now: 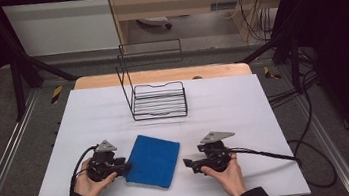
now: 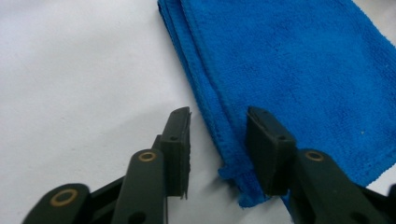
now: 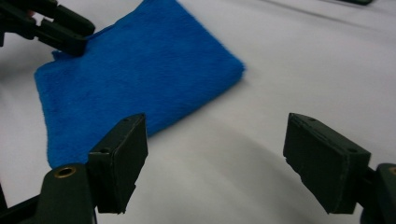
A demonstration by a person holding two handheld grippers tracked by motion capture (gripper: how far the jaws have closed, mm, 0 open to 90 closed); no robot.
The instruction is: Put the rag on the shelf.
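A folded blue cloth [image 1: 152, 160] lies flat on the white table [image 1: 245, 119], near its front edge. My left gripper [image 1: 125, 168] sits at the cloth's left edge, held in a hand. In the left gripper view the cloth [image 2: 299, 70] has its layered edge between the two jaws of my left gripper [image 2: 218, 140], which stand open a little apart from it. My right gripper [image 1: 189, 163] rests just right of the cloth. In the right gripper view my right gripper [image 3: 215, 158] is wide open over bare table, with the cloth [image 3: 140, 79] ahead and the left gripper [image 3: 70, 39] at the cloth's far corner.
A black wire rack [image 1: 157, 100] stands at the middle back of the table, its tall wire back on the left. Cables [image 1: 270, 154] trail from both grippers. Black frame bars and more cables surround the table.
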